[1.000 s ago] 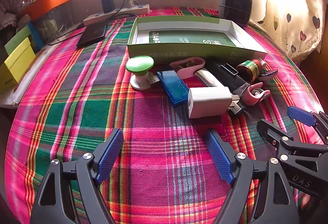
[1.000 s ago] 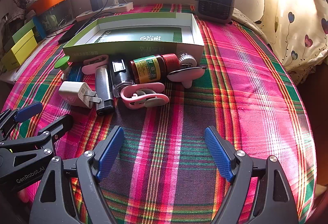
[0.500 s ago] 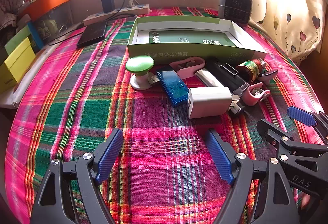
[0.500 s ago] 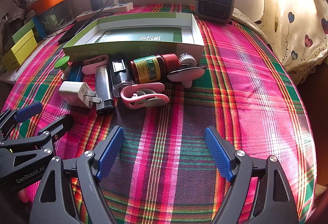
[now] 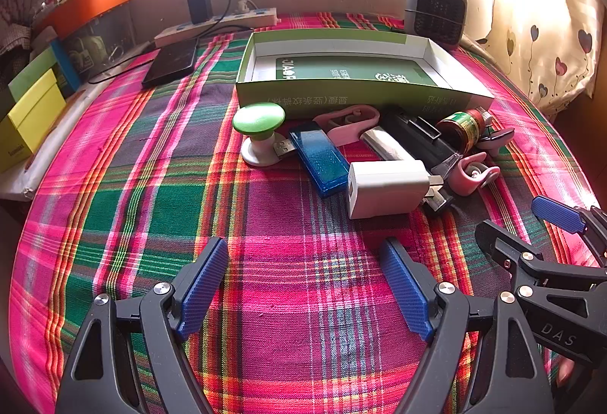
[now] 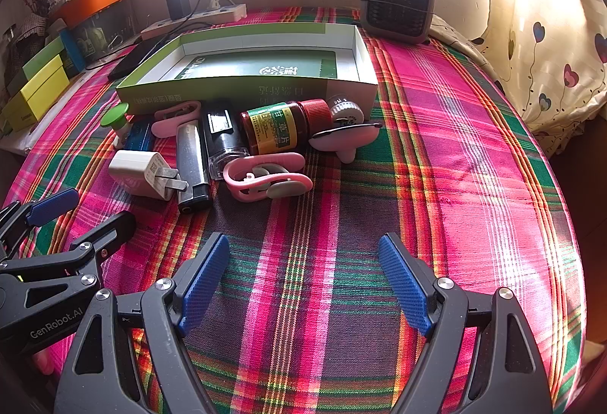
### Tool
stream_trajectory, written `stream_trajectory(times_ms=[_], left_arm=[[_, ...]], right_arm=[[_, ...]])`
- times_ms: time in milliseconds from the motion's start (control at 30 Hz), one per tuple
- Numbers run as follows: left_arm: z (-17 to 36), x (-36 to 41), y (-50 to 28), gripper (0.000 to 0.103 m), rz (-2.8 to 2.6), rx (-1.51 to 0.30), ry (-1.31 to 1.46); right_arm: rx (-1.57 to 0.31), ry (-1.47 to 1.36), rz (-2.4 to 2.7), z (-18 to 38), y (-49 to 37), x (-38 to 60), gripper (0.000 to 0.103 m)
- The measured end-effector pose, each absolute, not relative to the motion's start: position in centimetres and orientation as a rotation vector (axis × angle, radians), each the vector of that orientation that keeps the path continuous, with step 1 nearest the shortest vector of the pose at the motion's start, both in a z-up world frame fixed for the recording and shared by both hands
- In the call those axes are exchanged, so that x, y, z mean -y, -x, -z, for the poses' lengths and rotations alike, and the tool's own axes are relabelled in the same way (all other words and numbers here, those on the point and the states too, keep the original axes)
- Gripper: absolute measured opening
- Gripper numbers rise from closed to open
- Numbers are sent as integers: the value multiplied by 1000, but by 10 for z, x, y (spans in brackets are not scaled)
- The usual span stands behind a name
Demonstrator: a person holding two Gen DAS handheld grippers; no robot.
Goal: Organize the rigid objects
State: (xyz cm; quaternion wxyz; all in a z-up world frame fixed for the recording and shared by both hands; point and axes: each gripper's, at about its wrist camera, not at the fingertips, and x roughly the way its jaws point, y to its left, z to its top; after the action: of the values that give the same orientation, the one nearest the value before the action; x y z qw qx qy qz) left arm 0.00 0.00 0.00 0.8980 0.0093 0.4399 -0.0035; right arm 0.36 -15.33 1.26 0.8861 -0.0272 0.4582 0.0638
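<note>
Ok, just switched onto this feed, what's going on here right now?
Nothing is being handled yet. The left gripper and right gripper both hover open and empty over the plaid cloth. The small items, among them the white charger, blue USB stick, medicine bottle and green knob, sit bunched together against the near wall of the green box, which holds none of them so far.

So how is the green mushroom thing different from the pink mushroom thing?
The green mushroom-shaped knob stands upright on its white round base, at the left end of the pile. The pink mushroom-shaped knob is tipped over, cap on edge and stem pointing toward the camera, at the right end beside the brown medicine bottle. The green one has a white stem; the pink one looks pink all over. Both sit on the plaid cloth in front of the green box, untouched.
</note>
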Motion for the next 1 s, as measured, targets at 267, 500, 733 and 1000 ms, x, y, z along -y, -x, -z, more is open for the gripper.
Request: stream_trajectory(times_ms=[267,500,733,1000], left_arm=[[0,0,0,82,10,-911,-16],[-2,-5,2,82,76,-911,-46],[-5,-21,1,80,169,-905,-5],[-16,-23,1,80,254,-878,34]], right_arm=[[-953,56,-133,-12,-4,154,81],[-951,10,-158,-14,-3,162,81],[-939,-104,-177,-20,-15,166,81],[-945,-113,-139,-18,-35,159,81]])
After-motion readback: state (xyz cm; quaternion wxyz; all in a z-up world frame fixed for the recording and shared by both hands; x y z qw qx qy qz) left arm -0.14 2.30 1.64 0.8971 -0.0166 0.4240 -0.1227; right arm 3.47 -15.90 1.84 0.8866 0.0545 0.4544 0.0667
